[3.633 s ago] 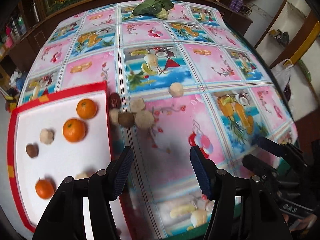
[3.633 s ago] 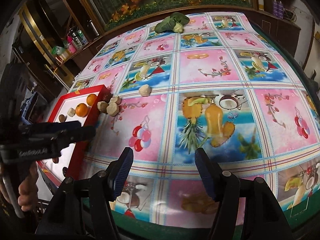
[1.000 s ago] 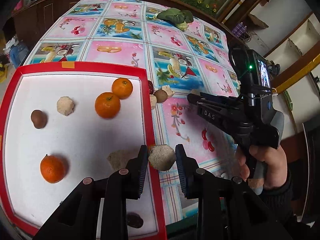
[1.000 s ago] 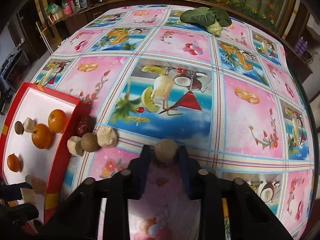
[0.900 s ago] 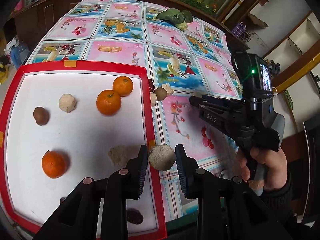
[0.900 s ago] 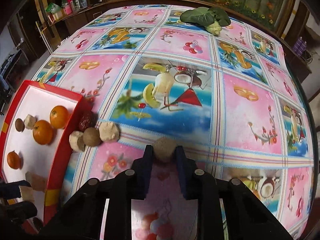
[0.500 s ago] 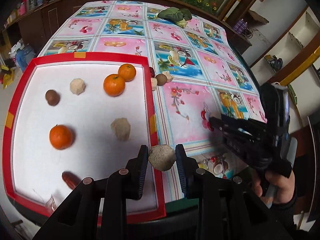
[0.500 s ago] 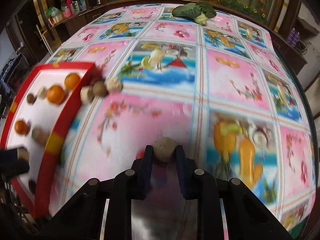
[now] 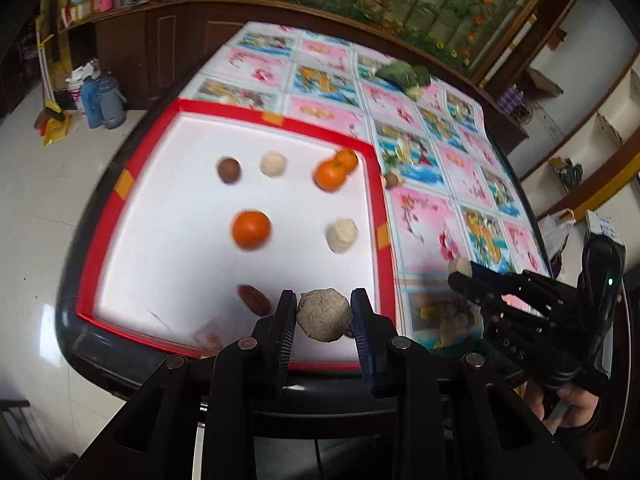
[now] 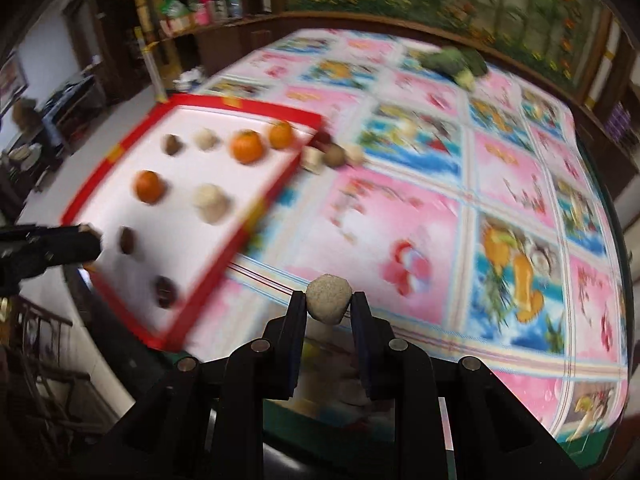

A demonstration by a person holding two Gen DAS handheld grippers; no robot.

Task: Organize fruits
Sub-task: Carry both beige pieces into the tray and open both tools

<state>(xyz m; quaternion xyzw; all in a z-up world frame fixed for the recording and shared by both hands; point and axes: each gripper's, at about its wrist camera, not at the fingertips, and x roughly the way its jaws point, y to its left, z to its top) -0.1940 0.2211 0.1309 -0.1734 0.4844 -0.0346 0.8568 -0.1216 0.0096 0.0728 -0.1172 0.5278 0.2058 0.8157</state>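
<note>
Holding one pale lumpy fruit in each of my tongs, I am bringing both toward the red tray (image 9: 384, 280) so the fruits sit together in one place. My left tongs (image 9: 323, 312) squeeze a tan speckled fruit (image 9: 323, 314) tight between the two pads, right over the near edge of the tray. I think I hold it up high so it does not bump the fruits lying below.

My right tongs (image 10: 329, 306) pinch a smaller tan fruit (image 10: 329, 303) the same way, over the picture tablecloth (image 10: 500, 184), to the right of the tray and apart from it.

On the white tray floor I see three oranges, two pale fruits, a brown round one and two dark red ones, spread out with gaps between them. A few more small fruits (image 10: 334, 155) wait on the cloth, just beside the tray's far right corner. Those look like the ones left to pick up.
</note>
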